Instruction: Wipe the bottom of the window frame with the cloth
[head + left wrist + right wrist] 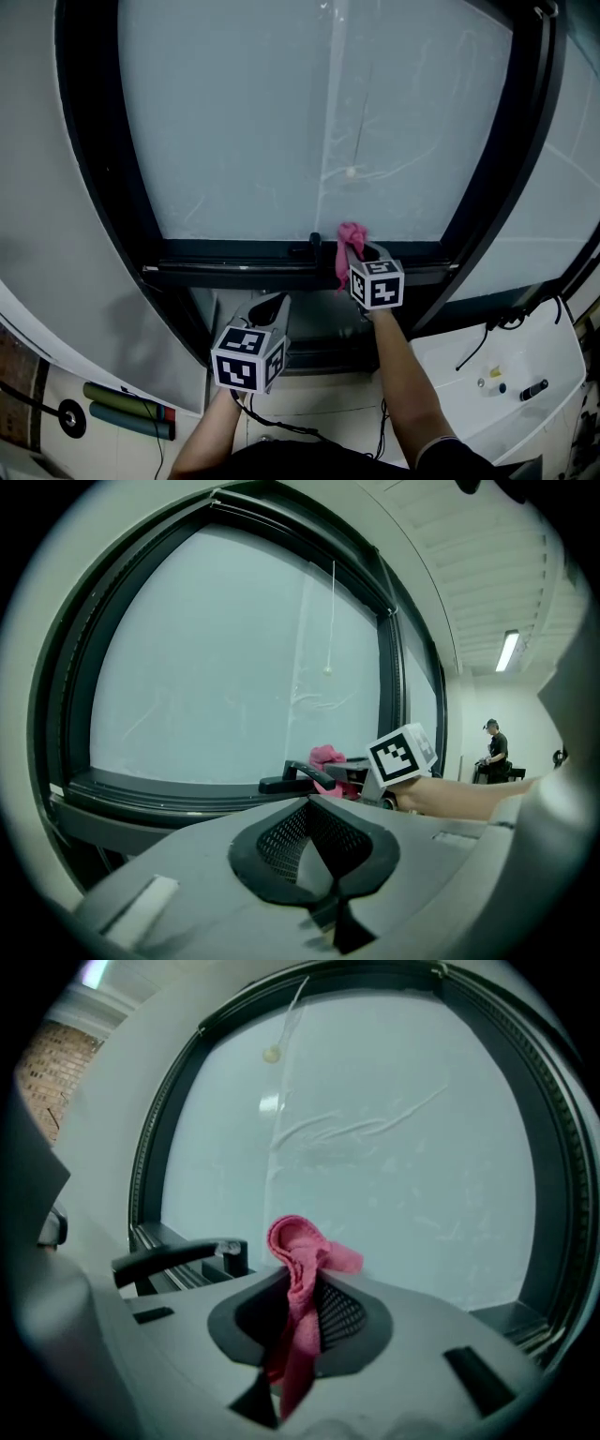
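Observation:
A pink cloth (350, 239) is pinched in my right gripper (357, 251), which sits at the bottom rail of the dark window frame (244, 253), just right of the black window handle (314, 246). In the right gripper view the cloth (298, 1279) sticks up from between the shut jaws and hangs down in front. My left gripper (272, 307) is held lower, below the rail, to the left, jaws shut and empty (319, 841). In the left gripper view the cloth (326, 757) shows behind the handle (295, 778).
Frosted glass (309, 112) fills the frame. A white counter (506, 375) with cables and small items lies at the lower right. Rolled mats (127, 412) lie on the floor at the lower left. A person (493, 752) stands far off in the room.

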`<move>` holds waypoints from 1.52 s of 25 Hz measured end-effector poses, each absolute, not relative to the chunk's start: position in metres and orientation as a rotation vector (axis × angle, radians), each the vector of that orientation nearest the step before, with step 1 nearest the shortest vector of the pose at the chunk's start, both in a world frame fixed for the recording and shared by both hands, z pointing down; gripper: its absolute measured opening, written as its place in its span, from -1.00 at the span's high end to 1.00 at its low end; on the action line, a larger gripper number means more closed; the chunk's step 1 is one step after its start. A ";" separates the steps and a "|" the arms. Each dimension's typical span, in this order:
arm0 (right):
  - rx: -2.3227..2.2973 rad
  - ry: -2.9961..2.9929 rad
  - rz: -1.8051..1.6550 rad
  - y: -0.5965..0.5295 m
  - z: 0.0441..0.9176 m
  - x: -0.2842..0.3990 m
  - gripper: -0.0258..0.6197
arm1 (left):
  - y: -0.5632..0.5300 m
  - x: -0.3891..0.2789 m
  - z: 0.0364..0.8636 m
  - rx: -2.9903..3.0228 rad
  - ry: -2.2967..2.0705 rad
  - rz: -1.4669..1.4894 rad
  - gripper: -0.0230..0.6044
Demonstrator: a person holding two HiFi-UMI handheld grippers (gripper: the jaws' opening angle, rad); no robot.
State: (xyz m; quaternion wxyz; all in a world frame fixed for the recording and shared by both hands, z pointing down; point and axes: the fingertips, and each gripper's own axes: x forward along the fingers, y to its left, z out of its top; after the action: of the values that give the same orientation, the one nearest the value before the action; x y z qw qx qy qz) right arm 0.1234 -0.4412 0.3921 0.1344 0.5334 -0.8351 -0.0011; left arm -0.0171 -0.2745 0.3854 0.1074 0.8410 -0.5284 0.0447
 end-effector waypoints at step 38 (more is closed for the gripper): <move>1.734 -2.269 0.095 -0.419 0.382 -0.031 0.71 | -0.305 -0.156 0.388 2.509 -1.473 0.129 0.91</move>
State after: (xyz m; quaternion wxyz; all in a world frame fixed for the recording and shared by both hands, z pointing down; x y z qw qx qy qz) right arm -0.0310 -0.4186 0.3816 0.1419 0.6007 -0.7861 0.0328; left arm -0.1555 -0.3054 0.3883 0.1144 0.8559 -0.5023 0.0440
